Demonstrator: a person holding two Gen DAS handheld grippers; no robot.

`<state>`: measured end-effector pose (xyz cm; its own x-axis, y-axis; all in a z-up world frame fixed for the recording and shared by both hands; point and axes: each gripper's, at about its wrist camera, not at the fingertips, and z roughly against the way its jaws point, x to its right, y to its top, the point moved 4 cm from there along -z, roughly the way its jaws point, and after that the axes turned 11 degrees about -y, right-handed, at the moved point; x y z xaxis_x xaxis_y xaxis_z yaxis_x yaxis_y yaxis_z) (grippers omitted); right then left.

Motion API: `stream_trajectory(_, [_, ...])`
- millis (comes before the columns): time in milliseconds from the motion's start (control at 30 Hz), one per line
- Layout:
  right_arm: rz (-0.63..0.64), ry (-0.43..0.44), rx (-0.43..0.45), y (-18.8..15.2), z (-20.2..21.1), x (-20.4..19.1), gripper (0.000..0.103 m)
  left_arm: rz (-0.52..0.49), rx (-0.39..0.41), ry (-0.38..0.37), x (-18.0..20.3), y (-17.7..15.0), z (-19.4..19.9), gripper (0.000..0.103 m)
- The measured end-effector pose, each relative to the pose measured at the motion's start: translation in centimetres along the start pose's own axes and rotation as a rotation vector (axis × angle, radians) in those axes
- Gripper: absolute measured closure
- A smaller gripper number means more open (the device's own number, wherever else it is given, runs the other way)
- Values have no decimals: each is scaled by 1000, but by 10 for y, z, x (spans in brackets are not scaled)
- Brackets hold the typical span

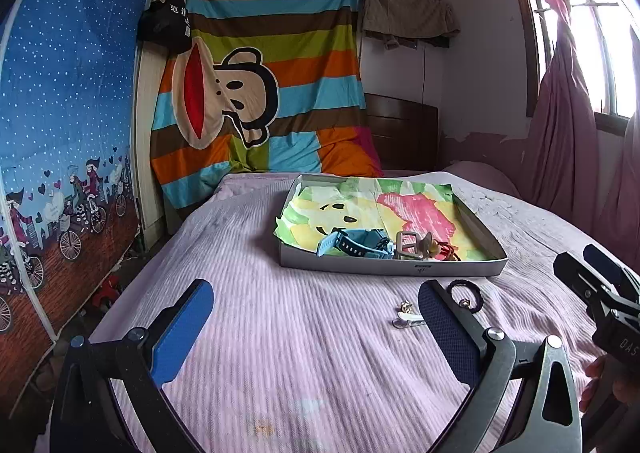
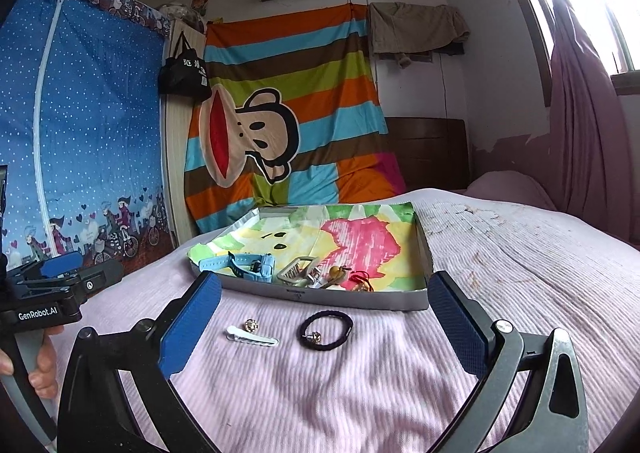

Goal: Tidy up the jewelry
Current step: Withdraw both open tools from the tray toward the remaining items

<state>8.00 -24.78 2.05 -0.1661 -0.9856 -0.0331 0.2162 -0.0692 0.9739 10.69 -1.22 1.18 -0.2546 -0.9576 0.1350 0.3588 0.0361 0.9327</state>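
A bed (image 2: 500, 253) covered with a pale pink ribbed blanket fills the lower part of both views and carries everything. Behind it a striped sheet with a cartoon monkey face (image 2: 280, 113) hangs on the wall, and a blue dotted fabric wardrobe (image 1: 60, 113) stands on the left.

A shallow grey cardboard tray (image 2: 328, 298) lies flat on the blanket, lined with brightly coloured paper. In its near part sit a light blue watch (image 2: 250, 265), a grey rectangular clip (image 2: 294, 271) just beside it, and a small cluster of gold and red pieces (image 2: 352, 277) that are too tangled to tell apart.

The left gripper (image 1: 316, 317) hovers above the blanket in front of the tray, its blue-padded fingers spread wide and holding nothing. The right gripper (image 2: 326, 307) hangs likewise over the near blanket, fingers wide apart and empty, framing the loose items.

On the blanket just outside the tray's near wall lies a black hair tie (image 2: 326, 332), with a small gold stud earring (image 2: 314, 336) resting inside its loop. To the left of it, apart from the tie, is a white hair clip (image 2: 252, 335), and a second gold stud earring (image 2: 251, 324) sits touching or just beside the clip's far edge.
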Motion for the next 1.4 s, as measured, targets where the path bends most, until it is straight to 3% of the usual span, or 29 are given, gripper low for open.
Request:
stream_trajectory(600, [45, -55, -39, -10, -11, 9, 1, -38, -31, 5, 7, -11, -2, 0])
stream_trajectory(1400, [48, -98, -96, -20, -29, 16, 1, -60, -150, -17, 18, -15, -29, 0])
